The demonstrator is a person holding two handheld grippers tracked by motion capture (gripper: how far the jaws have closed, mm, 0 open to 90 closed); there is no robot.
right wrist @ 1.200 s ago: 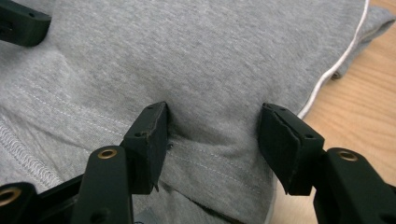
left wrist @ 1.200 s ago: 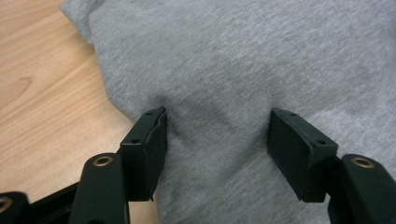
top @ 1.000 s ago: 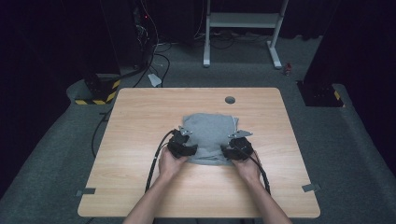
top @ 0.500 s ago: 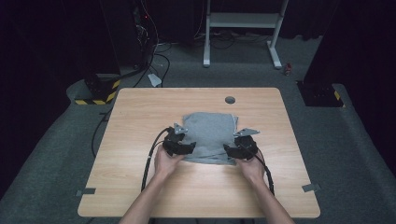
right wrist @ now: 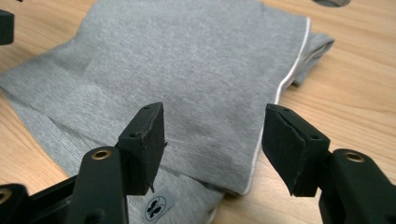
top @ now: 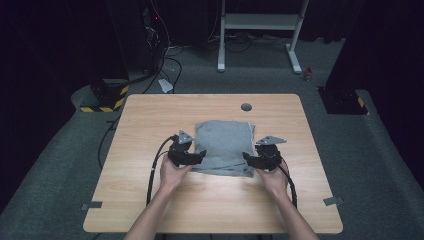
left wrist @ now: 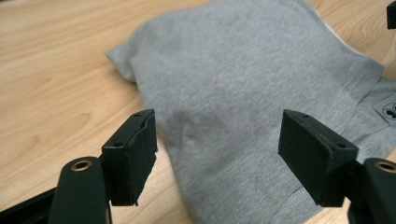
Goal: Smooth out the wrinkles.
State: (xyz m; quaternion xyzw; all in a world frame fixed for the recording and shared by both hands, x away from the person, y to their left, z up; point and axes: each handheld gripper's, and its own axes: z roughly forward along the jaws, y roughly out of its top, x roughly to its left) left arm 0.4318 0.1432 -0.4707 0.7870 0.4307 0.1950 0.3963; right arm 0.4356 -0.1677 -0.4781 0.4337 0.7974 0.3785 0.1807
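The left gripper (top: 200, 156) sits at the near left corner of the folded grey garment (top: 223, 146), its jaws spread wide with nothing between them; in the left gripper view (left wrist: 217, 161) the cloth lies flat on the table (top: 150, 125) just ahead of and below the pads, the hem stitching running under the right-hand jaw and bare wood under the left-hand one. A second ago both grippers were set closer in on the near edge of the cloth; since then the hands have drawn slightly back and outward, so each tool now stands at its own corner rather than over the middle of the edge. The garment itself has barely shifted: it is a compact rectangle in the middle of the table, between the two tools, with a small round hole (top: 246, 107) in the tabletop well beyond its far edge. To the right, the right gripper (top: 246, 157) mirrors the left one, jaws likewise wide and holding nothing; in the right gripper view (right wrist: 212, 147) the folded layers with a white-piped edge lie directly before the gap, and a small printed label (right wrist: 157, 205) shows on the lower layer beside the left-hand jaw. I judge that the fold has just been let go, and that the open jaws at both corners are placed either to smooth the cloth or to take the near edge for another fold.
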